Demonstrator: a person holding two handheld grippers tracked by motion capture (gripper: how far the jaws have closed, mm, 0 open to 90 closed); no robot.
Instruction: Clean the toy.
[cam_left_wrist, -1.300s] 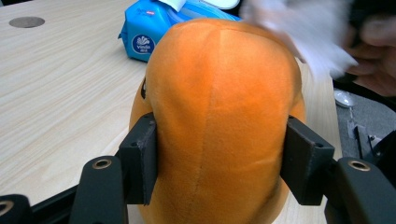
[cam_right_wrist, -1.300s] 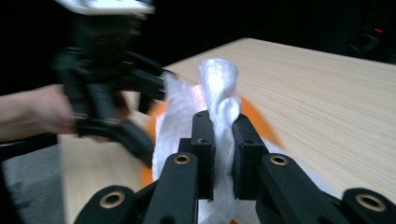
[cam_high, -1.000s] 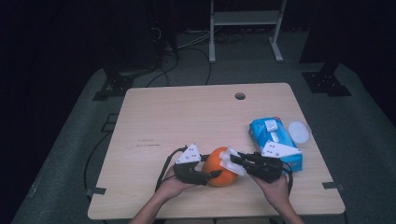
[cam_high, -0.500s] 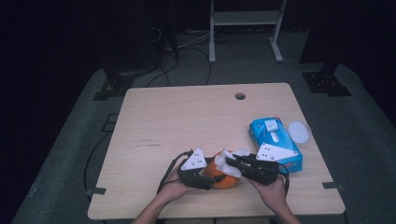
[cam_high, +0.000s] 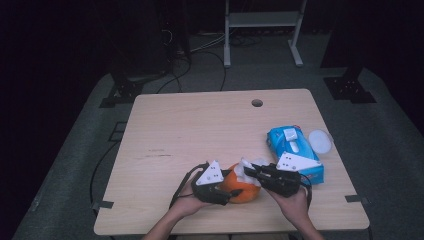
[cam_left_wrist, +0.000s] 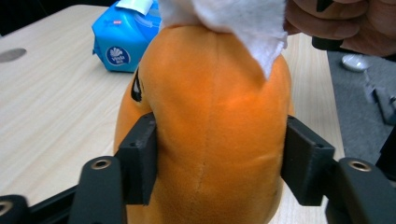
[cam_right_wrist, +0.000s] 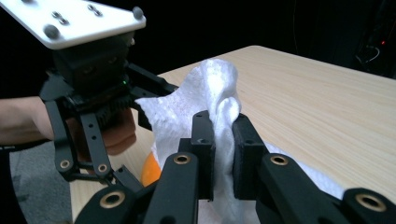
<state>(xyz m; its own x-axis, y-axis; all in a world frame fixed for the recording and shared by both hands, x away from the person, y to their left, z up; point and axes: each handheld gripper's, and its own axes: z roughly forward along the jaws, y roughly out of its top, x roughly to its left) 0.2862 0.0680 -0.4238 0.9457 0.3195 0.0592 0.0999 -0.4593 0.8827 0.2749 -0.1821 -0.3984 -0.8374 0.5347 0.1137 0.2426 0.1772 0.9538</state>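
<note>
1. Plush toy (cam_left_wrist: 215, 126), orange, is clamped between the jaws of the left gripper (cam_left_wrist: 215, 161) at the near edge of the table (cam_high: 200, 130).
2. White tissue (cam_right_wrist: 205, 107) is pinched by the right gripper (cam_right_wrist: 223, 154), apparently touching the toy's top.
3. Blue tissue pack (cam_high: 295, 152) is seen just beside.

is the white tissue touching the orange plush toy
Touching: in the left gripper view the white tissue lies draped over the top of the orange plush toy.
</note>
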